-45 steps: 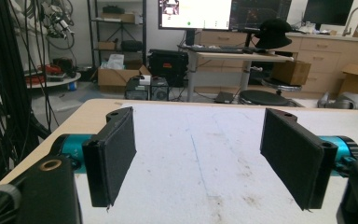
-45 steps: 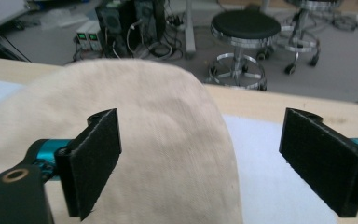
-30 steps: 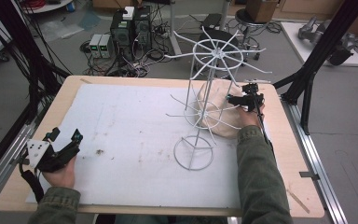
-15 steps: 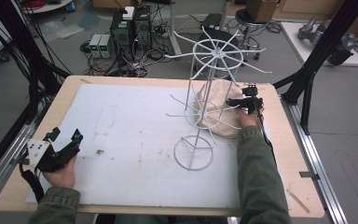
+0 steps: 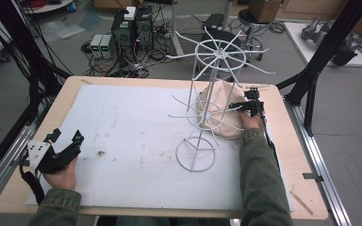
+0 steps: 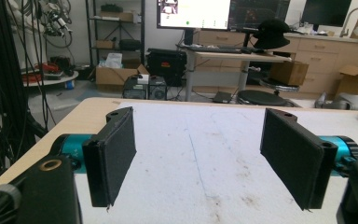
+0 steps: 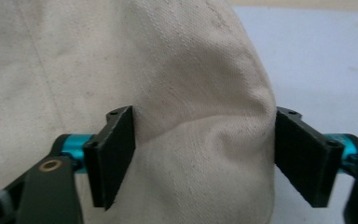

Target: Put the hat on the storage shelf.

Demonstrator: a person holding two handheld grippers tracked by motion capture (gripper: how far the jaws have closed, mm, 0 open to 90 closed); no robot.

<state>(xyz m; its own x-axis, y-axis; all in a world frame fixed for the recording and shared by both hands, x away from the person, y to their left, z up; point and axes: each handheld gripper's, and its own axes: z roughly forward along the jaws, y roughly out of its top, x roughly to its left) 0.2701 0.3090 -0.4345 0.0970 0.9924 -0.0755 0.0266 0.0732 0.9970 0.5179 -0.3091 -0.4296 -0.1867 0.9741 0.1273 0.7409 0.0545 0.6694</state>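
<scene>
While the right claw [image 7: 205,158] stands wide with its jaws either side of a bulge of the cream cloth hat [image 7: 177,93], that hat [image 5: 221,110] lies on the white surface [image 5: 122,127] at the far right, just behind the white wire rack [image 5: 207,103]. At the near left edge, the left claw [image 6: 200,154] stands wide above bare surface, holding nothing.

Cream cloth hat [image 5: 220,110] partly screened by white wire rack [image 5: 206,113] at centre right of high view, its top and left cut off in right gripper view
</scene>
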